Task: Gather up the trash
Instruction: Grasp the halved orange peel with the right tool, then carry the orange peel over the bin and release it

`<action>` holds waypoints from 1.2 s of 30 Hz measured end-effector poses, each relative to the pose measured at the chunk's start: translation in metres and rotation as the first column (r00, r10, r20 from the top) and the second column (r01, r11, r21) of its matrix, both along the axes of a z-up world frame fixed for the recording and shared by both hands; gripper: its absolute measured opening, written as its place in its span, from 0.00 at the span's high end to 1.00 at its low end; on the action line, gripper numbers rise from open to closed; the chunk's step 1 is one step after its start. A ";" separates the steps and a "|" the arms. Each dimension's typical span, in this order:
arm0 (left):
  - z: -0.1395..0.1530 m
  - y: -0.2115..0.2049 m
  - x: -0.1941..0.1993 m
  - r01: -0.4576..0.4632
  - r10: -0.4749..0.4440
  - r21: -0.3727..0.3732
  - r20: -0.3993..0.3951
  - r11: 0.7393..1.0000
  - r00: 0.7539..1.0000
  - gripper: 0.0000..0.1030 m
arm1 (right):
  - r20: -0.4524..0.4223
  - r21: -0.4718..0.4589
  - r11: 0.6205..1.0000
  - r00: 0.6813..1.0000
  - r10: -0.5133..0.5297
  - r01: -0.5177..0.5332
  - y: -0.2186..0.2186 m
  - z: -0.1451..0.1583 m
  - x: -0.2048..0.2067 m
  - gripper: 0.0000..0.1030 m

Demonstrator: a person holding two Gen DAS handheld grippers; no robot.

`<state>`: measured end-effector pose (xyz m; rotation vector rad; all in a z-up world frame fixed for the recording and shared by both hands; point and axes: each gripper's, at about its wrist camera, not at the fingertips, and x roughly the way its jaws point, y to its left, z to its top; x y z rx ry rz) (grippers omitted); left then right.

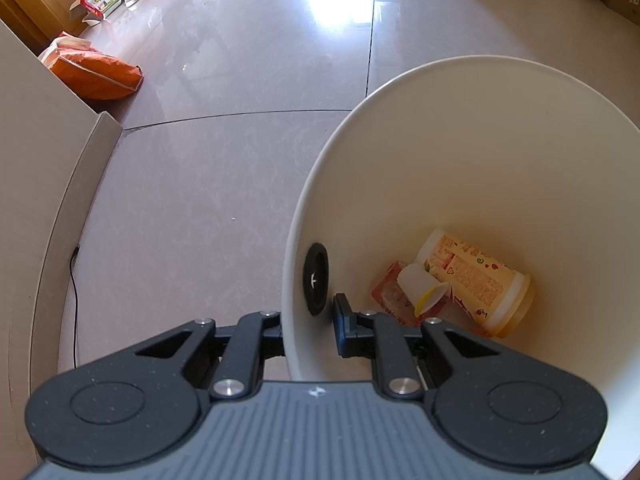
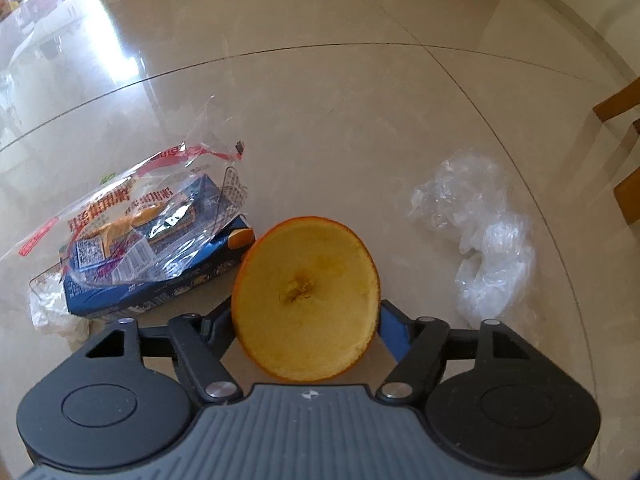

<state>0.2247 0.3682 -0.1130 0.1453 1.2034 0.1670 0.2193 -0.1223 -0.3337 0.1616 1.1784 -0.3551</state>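
Orange peel (image 2: 306, 304), light, pliable and easily torn, is bracketed edgewise by the right claw (image 2: 308, 332); the bin rim (image 1: 289, 264) is clenched by the left claw (image 1: 310, 332).

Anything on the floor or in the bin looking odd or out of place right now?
Only the expected litter: an orange peel between the right gripper fingers, a clear wrapper draped over a blue box, and crumpled plastic film. The white bin, clamped by the left gripper, holds a bottle. Nothing spilled.
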 end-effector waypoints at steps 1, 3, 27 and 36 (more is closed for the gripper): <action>0.000 0.000 0.000 0.001 -0.001 0.002 0.000 1.000 1.000 0.84 | -0.011 -0.003 1.000 1.000 0.003 -0.003 0.004 0.003 0.000 0.29; 0.000 -0.002 -0.001 0.008 -0.008 0.014 0.004 1.000 1.000 0.83 | -0.028 -0.010 1.000 1.000 0.007 -0.008 0.008 0.008 -0.001 0.29; -0.001 -0.006 -0.004 0.007 -0.008 0.049 0.022 0.999 1.000 0.82 | -0.023 0.172 0.862 0.873 0.488 -0.477 0.131 0.237 -0.056 0.31; -0.001 -0.006 -0.004 0.013 -0.014 0.052 0.026 0.999 1.000 0.82 | 0.032 0.158 0.769 0.781 0.623 -0.620 0.207 0.307 -0.064 0.30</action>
